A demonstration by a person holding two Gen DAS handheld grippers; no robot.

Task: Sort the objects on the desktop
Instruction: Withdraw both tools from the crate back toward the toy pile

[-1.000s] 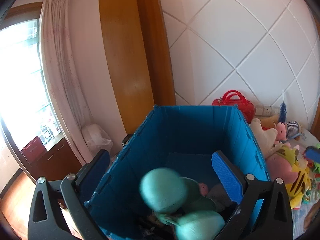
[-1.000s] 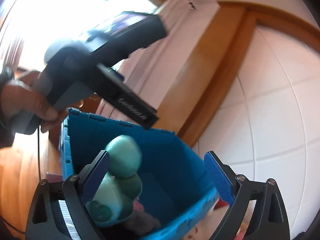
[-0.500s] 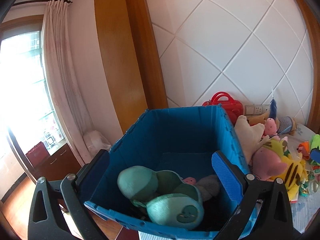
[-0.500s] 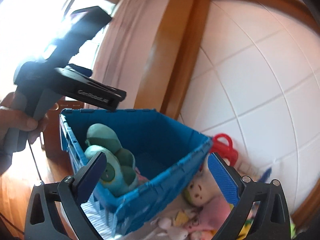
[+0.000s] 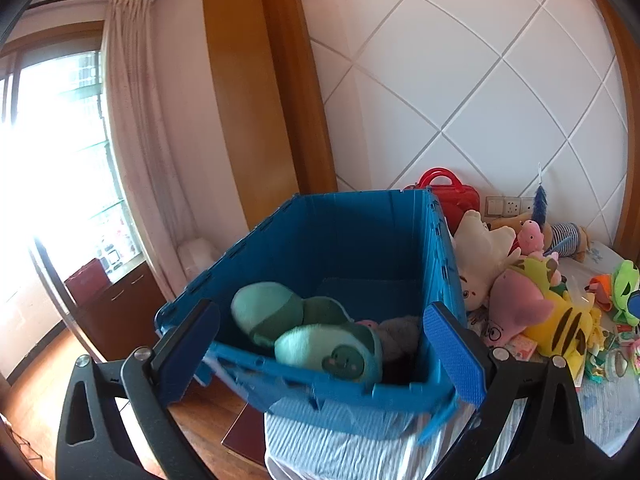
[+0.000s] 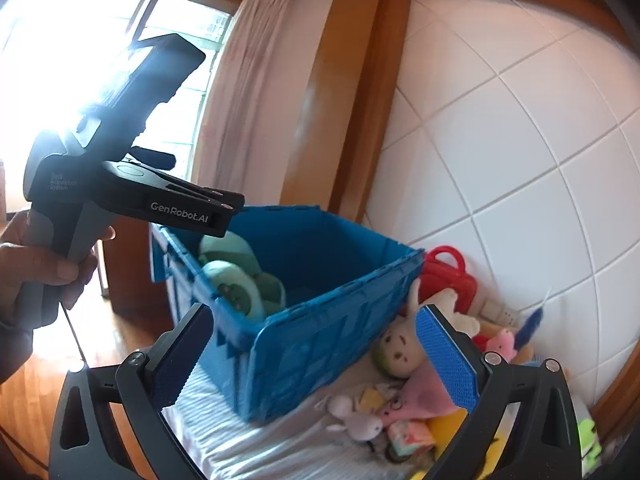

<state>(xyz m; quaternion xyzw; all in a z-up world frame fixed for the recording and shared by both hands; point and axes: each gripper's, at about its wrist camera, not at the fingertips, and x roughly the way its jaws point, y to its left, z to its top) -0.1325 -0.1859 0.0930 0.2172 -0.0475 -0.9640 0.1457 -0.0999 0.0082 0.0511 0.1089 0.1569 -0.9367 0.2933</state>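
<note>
White tiled wall (image 5: 460, 92) with diagonal seams backs the scene, with wood trim (image 5: 256, 80) and a curtained window (image 5: 60, 140) beside it. Below lies a surface under a striped blue-and-white sheet (image 5: 332, 436).

Blue crate (image 5: 340, 236) — stands at the sheet's near edge, its lid open. Inside, against the near wall, lies a green plush toy (image 5: 316, 336) with a round face patch; a grey soft item (image 5: 400, 328) and a small pink one touch it on the right.

Toy pile (image 5: 532, 300) — lies on the sheet just beside the crate's right wall: a white plush, a pink plush, a yellow striped plush and small items. A red case (image 5: 448, 196) stands at the wall behind the pile, near a wall socket (image 5: 508, 206).

Left gripper (image 5: 320, 352): fingers released and spread wide, nothing between the blue pads; it hangs over the crate's near rim. In the right wrist view a hand (image 6: 36, 272) grips its handle.

Right gripper (image 6: 312, 356): fingers likewise spread apart and empty, held off the crate's corner, with the crate wall and the toy pile seen between them.
</note>
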